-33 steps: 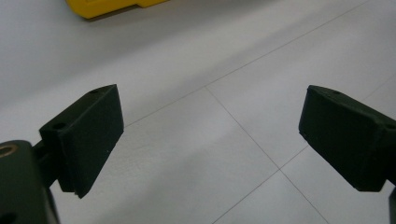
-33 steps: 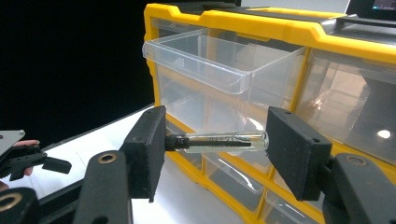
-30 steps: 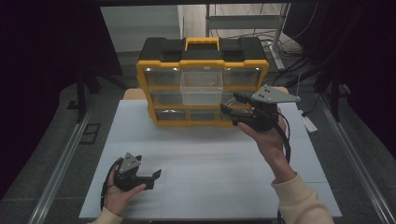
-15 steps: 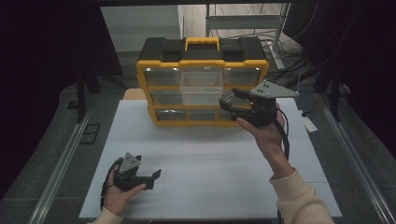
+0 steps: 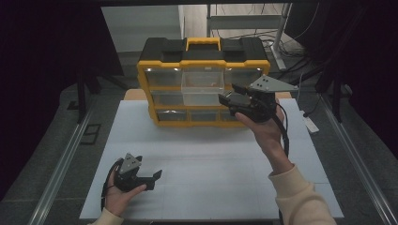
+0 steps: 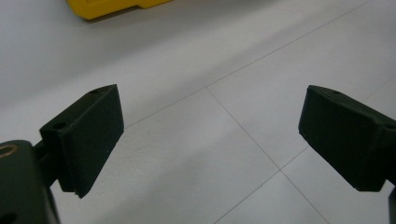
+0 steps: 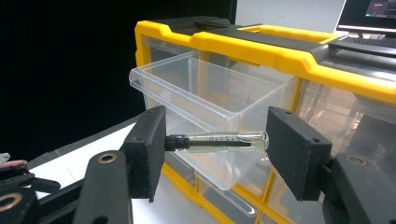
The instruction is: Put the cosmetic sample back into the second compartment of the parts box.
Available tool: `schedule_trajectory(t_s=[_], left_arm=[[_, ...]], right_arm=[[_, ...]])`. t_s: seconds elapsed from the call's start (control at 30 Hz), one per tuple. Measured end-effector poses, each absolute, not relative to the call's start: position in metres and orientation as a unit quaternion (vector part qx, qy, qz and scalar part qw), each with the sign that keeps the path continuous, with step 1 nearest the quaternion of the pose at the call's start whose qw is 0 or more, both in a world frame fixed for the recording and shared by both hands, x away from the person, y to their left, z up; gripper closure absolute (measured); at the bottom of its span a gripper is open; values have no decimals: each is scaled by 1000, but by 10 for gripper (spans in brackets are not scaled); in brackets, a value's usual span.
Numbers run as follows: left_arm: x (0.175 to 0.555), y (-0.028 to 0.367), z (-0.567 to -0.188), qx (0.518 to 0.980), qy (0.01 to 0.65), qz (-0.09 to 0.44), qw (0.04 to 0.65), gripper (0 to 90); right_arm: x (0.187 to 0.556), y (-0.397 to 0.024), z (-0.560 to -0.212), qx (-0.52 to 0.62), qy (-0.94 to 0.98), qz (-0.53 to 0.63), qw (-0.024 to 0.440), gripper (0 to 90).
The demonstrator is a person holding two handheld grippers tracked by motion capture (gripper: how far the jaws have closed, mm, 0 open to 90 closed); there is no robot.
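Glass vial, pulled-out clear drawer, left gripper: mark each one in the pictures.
glass vial (image 7: 224,141): right gripper view, middle of its clear tube, held end to end.
clear drawer (image 7: 187,95): right gripper view, its front wall.
left gripper (image 5: 155,177): high view, midway between its fingertips.

White table top (image 5: 202,164) with thin grid lines, sits mid-room, metal rails (image 5: 61,164) along both long sides. Grey floor (image 5: 28,187) around it, dim. Black curtains (image 5: 47,56) on left and right, very dark. Behind the table a pale wall panel (image 5: 141,23), lit brighter than the rest. Metal shelf frame (image 5: 244,21) at back right, tangled cables (image 5: 291,56) on the floor under it. Small white power strip (image 5: 310,124) right of the table. Monitor corner (image 7: 369,14) at upper right of the right gripper view.
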State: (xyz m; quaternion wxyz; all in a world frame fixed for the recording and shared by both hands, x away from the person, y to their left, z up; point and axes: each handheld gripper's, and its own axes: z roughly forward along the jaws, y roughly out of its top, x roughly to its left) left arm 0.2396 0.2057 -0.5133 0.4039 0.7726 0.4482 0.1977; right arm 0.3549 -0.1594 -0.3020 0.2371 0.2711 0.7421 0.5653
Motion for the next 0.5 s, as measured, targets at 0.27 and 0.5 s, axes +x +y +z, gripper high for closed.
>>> schedule_trajectory(t_s=[0.27,0.5], left_arm=[[239,206,-513,772,448,198,404,73],[240,206,-513,773,448,198,404,73]], right_arm=[[358,-153,-295,268,741,566,243,398],[363,-151,-292,269,738,568,246,399]])
